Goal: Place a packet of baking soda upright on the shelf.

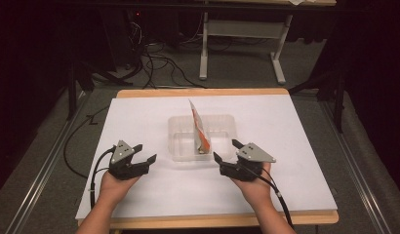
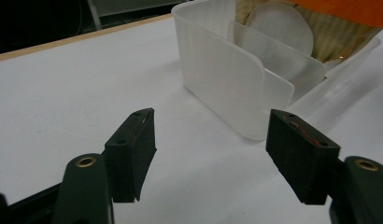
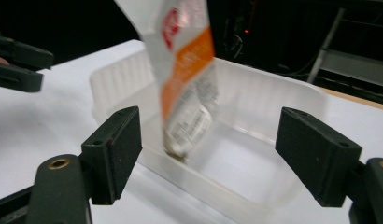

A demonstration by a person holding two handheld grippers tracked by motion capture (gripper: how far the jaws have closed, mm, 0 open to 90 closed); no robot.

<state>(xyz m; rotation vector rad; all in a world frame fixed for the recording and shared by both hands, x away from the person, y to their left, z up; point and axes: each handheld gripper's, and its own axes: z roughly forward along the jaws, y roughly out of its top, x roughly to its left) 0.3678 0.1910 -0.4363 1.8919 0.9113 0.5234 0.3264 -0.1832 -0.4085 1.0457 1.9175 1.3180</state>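
Note:
A clear plastic tray (image 1: 181,127) sits at the middle of the white board. A white and orange packet (image 1: 200,127) stands on end inside it, leaning against the near wall. My left gripper (image 1: 145,153) rests open to the left of the tray, nothing between its jaws. My right gripper (image 1: 226,151) is open at the tray's near right corner, also holding nothing. The left gripper view looks at the tray's corner (image 2: 227,79), with the packet (image 2: 292,28) showing through the plastic. In the right gripper view the packet (image 3: 187,79) stands inside the tray (image 3: 255,93) just beyond the open jaws.
The white board (image 1: 139,117) lies on a wooden table (image 1: 203,91). Cables (image 1: 159,63) trail over the dark floor behind, near a white table frame (image 1: 242,39). The other gripper (image 3: 19,63) shows at the left edge of the right gripper view.

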